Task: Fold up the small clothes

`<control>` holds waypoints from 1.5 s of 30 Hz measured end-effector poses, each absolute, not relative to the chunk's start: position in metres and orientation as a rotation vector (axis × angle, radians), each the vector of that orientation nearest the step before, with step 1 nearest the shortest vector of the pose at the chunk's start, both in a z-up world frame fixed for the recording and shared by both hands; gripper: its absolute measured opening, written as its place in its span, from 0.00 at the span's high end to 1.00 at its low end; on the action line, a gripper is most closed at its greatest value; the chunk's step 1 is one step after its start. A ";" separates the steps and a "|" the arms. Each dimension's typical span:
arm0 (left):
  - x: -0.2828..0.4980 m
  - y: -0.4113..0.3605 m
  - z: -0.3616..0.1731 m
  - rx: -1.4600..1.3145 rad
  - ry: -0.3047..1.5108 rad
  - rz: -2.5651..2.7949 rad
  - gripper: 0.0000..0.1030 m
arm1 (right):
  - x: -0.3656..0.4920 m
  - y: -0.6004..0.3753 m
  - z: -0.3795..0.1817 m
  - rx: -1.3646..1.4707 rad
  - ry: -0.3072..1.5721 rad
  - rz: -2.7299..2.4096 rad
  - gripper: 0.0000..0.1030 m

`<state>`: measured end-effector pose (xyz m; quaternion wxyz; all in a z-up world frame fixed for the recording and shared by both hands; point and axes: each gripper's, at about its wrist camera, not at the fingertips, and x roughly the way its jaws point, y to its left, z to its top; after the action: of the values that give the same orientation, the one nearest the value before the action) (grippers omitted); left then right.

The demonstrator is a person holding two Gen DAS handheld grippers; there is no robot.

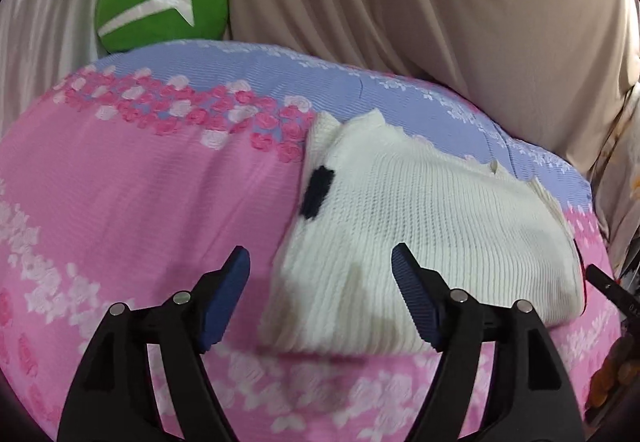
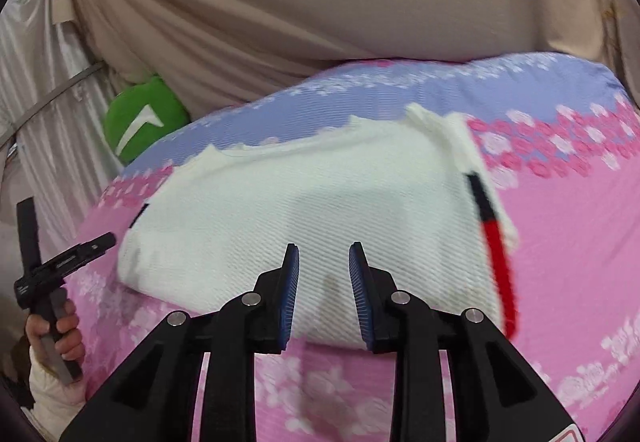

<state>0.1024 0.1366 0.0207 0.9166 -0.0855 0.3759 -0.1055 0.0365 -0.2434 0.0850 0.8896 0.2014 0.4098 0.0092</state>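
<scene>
A white knitted garment lies folded into a rough rectangle on a pink and lilac flowered bedspread. It has a black patch at its left edge. My left gripper hovers over the garment's near left corner, jaws wide open, nothing between the pads. In the right wrist view the same garment shows a black and red stripe along its right edge. My right gripper stands above the near edge with a narrow gap between its blue pads, holding nothing.
A green plush cushion sits at the bed's far left, against beige drapery and a silvery curtain. A hand holding the other gripper's handle shows at the left edge. Pink bedspread lies bare to the right of the garment.
</scene>
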 end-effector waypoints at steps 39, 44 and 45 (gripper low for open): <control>0.124 0.074 0.029 -0.198 0.697 -0.285 0.75 | 0.115 -0.196 0.020 0.357 0.899 0.135 0.69; 0.115 0.019 0.054 -0.121 0.653 -0.342 0.75 | 0.108 -0.205 0.026 0.428 0.897 0.148 0.64; 0.114 0.009 0.057 -0.105 0.647 -0.352 0.75 | 0.102 -0.213 0.030 0.478 0.899 0.146 0.59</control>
<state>0.1138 0.0092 0.0568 0.9316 -0.0515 0.3161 -0.1719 0.1022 -0.2133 0.0300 0.8706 0.2285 0.4301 0.0699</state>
